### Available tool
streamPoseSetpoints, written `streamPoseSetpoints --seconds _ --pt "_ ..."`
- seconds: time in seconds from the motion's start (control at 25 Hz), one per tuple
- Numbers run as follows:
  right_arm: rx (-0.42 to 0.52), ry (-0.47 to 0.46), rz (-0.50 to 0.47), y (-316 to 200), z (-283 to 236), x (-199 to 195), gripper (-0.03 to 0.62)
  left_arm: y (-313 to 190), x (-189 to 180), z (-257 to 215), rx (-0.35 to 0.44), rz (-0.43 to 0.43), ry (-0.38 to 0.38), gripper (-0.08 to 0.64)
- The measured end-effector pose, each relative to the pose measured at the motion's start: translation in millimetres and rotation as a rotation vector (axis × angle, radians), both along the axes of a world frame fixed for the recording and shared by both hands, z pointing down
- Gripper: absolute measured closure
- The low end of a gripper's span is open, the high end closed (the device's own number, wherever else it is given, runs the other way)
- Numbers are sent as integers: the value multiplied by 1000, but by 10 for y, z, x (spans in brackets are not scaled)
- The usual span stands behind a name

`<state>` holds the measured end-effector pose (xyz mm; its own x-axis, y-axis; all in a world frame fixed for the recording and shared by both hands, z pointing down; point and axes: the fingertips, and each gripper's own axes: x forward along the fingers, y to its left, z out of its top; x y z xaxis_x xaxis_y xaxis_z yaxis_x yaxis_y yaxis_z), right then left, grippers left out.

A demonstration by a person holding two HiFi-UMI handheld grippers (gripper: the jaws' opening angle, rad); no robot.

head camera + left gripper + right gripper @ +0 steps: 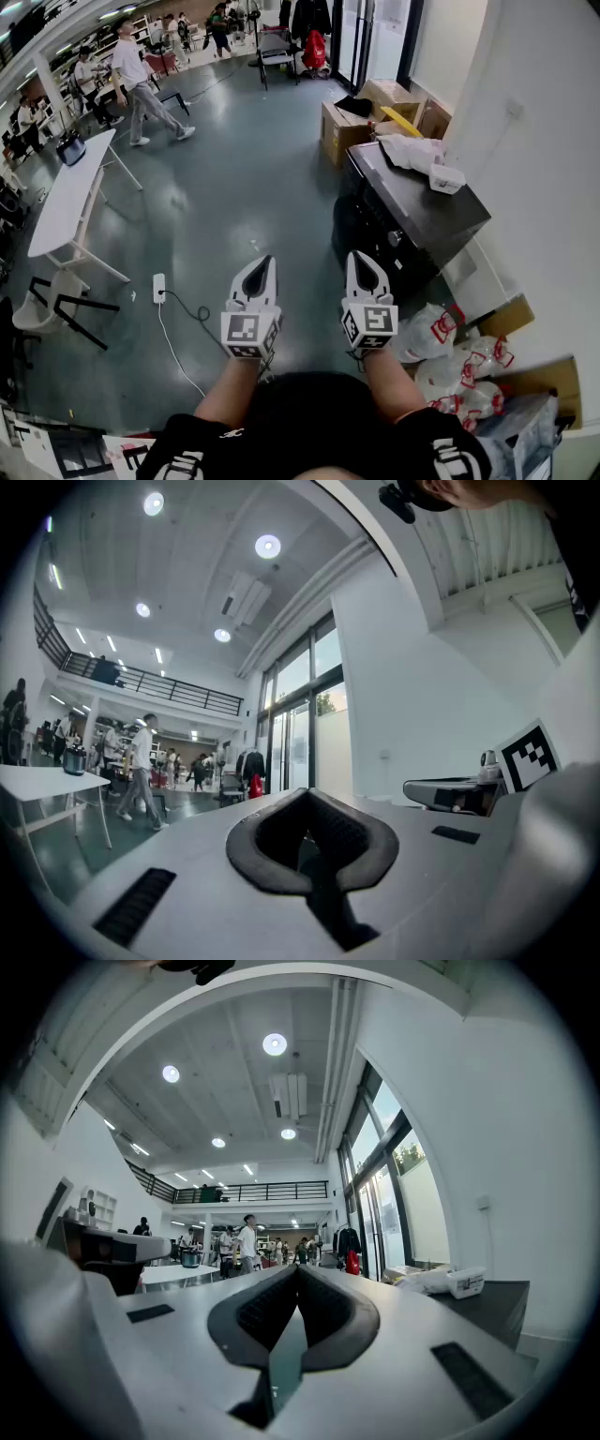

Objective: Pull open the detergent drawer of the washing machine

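Washing machine (422, 214) is sitting at one o'clock from my right tongs (360, 260), nearer them than my left tongs (265, 262). I am not making out its drawer on the dark front. I am holding both tongs shut, gripping nothing.

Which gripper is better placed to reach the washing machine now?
Right. The right gripper sits close beside the washing machine; the left gripper is on its far side, over the floor. Both are shut and empty.
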<state>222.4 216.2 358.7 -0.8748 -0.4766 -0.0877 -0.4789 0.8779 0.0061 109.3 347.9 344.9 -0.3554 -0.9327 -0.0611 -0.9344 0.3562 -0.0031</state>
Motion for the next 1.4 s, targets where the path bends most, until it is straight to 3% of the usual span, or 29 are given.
streamPoseSetpoints --seconds 0.4,0.8,1.4 --pt "-10 -2 20 -34 -17 28 589 -85 111 55 -25 15 -53 563" --pt "1 -39 -4 66 -36 -127 591 -9 -126 88 -43 11 -36 563" --pt "-24 -7 42 308 105 -351 591 189 -387 212 -75 51 -30 563"
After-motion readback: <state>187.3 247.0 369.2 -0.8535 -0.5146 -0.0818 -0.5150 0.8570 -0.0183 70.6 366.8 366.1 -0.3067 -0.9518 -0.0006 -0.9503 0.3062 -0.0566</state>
